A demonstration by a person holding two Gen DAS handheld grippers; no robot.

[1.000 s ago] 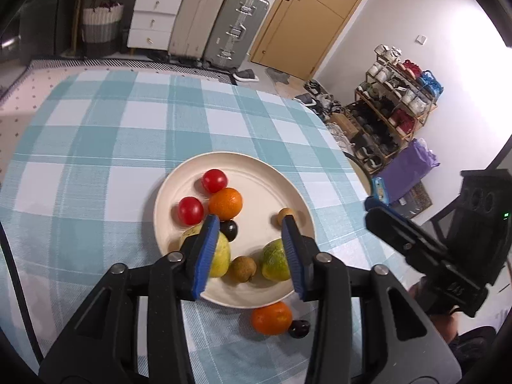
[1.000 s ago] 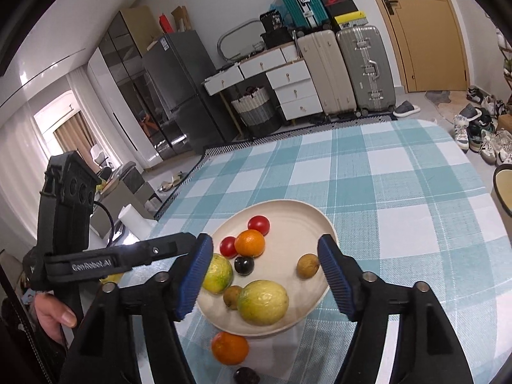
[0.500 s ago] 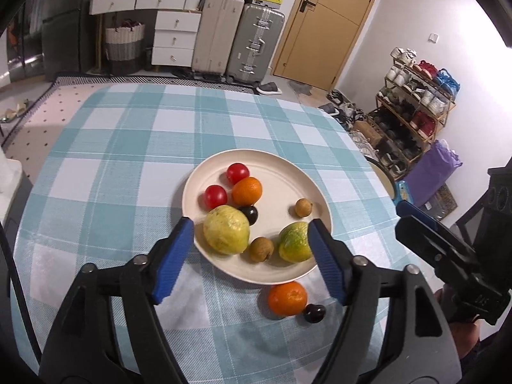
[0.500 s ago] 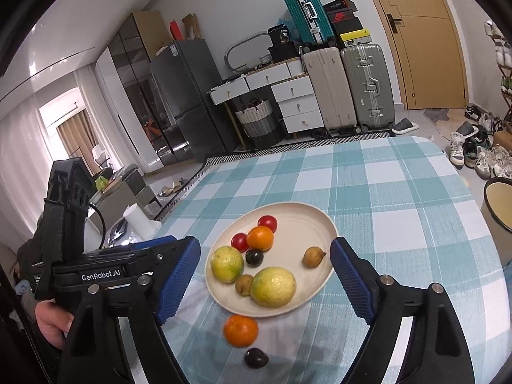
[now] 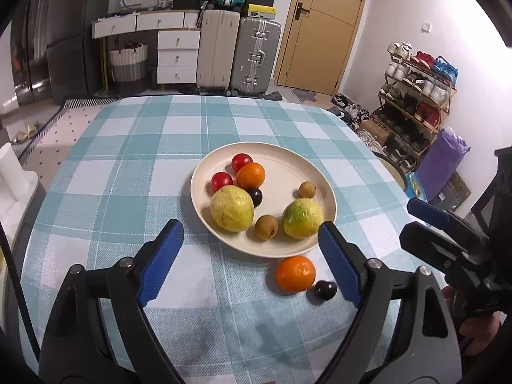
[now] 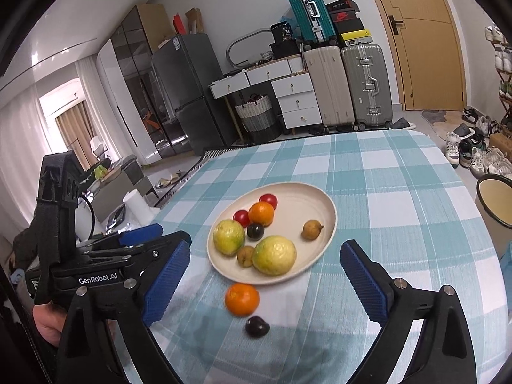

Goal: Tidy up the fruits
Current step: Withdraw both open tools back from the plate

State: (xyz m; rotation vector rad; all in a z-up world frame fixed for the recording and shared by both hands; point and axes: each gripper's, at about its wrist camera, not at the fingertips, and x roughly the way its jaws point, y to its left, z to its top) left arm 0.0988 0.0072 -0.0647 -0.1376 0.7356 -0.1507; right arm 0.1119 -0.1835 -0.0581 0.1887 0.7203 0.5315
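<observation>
Indoors, a table under a blue-and-white checked cloth (image 5: 134, 166) fills the foreground, with suitcases (image 5: 254, 56), a white chest of drawers (image 5: 177, 56), a wooden door (image 5: 323, 25) and a shoe rack (image 5: 416, 96) behind it. Nothing lies between the grippers and the fruit.

A cream plate (image 5: 288, 166) sits mid-table holding two red tomatoes (image 5: 241, 161), an orange (image 5: 251, 175), a dark plum (image 5: 256, 196), two large yellow-green fruits (image 5: 232, 208) and two small brown ones (image 5: 266, 226). Just off the plate's near rim, on the cloth, rest a second orange (image 5: 296, 272) and, almost touching it, a second dark plum (image 5: 325, 289).

Both tools have just been opening. The left gripper (image 5: 249, 259) has its blue pads spread wide and grips nothing; the near edge of the plate and the loose orange show between its fingers. The right gripper (image 6: 264, 283) is likewise spread wide and empty, with the loose orange and plum below its gap. Seen from the right wrist, the left tool's body carries the lettering "GenRobot.AI" (image 6: 97, 279), with a hand (image 6: 48, 323) beneath it.
</observation>
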